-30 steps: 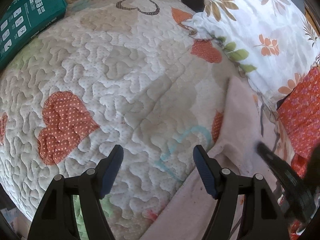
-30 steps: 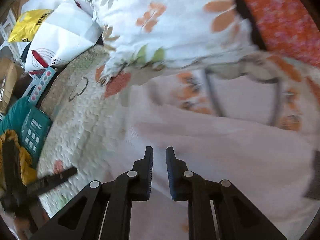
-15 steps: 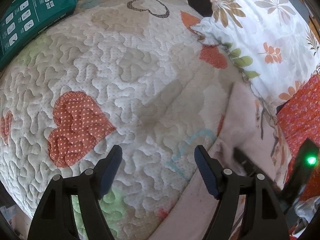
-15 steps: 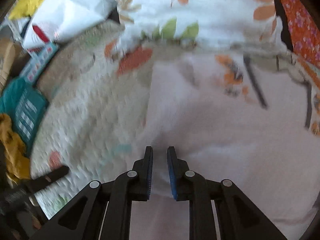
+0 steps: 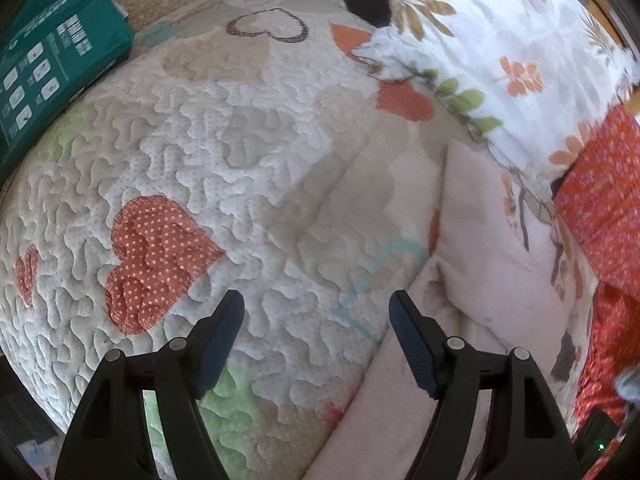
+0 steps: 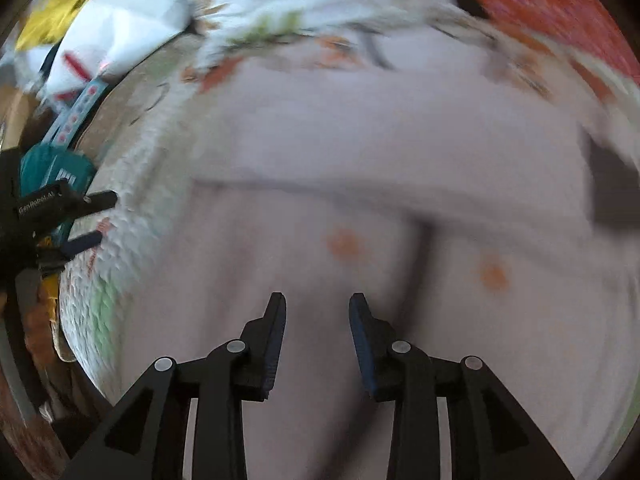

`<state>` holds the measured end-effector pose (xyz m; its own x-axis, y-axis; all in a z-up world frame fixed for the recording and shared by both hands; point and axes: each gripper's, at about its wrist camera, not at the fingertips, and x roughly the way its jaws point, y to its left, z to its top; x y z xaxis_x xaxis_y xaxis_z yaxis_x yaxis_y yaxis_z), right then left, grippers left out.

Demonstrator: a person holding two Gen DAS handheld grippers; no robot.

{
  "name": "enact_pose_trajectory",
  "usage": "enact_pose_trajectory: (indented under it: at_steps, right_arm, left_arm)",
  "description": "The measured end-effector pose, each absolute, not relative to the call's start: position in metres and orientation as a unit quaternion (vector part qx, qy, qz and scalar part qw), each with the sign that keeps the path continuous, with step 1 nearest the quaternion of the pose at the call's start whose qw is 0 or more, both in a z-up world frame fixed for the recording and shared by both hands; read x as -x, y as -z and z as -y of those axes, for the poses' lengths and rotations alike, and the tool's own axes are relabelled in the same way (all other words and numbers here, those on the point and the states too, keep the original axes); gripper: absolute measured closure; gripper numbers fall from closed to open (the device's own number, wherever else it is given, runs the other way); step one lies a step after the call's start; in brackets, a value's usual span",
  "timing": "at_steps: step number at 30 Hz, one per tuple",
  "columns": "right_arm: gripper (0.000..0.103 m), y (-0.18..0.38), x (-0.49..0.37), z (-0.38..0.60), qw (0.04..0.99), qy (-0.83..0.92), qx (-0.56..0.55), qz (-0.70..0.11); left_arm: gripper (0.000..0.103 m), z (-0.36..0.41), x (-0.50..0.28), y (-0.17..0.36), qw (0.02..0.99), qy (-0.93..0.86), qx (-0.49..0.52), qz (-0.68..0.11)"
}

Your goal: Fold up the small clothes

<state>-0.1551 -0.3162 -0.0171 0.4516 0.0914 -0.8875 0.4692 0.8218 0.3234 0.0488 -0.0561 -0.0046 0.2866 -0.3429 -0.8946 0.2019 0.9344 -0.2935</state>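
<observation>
Quilted bedspread (image 5: 248, 168) underneath everything: cream, stitched in wavy lines, patched with hearts in dotted orange, beige, pale green, plus one heart drawn in a dark outline near the far edge. Green printed package (image 5: 52, 68) lying on the far left edge of the quilt. White floral pillow (image 5: 500, 52) with orange blossoms and green leaves at the far right; red patterned cloth (image 5: 604, 200) just beside it, nearer the camera.

Pale pink garment (image 5: 492, 264) spread flat on the right part of the quilt, its left edge overlapping the light-blue heart outline, its far edge touching the floral pillow. In the blurred right wrist view, the same pink garment (image 6: 360, 168) filling most of the frame, with small orange spots and a fold line running across it.

Left gripper (image 5: 317, 308) hovering over bare quilt at the garment's left border, fingers spread wide, nothing between them. Right gripper (image 6: 318, 308) tilted down over the pink fabric, jaws just opened to a narrow gap, empty, only cloth below. Left gripper (image 6: 86, 218) also seen at the left edge of the right wrist view, over the quilt. Yellow and white bags piled beyond the bed, blurred.
</observation>
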Motion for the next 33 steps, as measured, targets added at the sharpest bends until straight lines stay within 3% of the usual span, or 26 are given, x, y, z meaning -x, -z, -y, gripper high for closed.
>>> enact_pose_trajectory:
  at_steps: [6, 15, 21, 33]
  right_arm:
    - [0.067, 0.010, 0.252, 0.344, 0.793, 0.175, -0.355, -0.463]
    - [0.055, -0.002, 0.341, 0.346, 0.807, 0.256, -0.323, -0.422]
    - [0.048, 0.006, 0.358, 0.343, 0.804, 0.257, -0.349, -0.406]
    - [0.043, 0.009, 0.366, 0.333, 0.810, 0.251, -0.354, -0.395]
  left_arm:
    - [0.029, 0.073, -0.023, -0.005, 0.818, 0.200, 0.001, -0.540]
    - [0.029, 0.071, 0.053, -0.006, 0.826, 0.223, -0.061, -0.513]
    - [0.029, 0.073, 0.114, 0.004, 0.846, 0.219, -0.128, -0.470]
    - [0.024, 0.081, 0.160, 0.040, 0.830, 0.214, -0.159, -0.491]
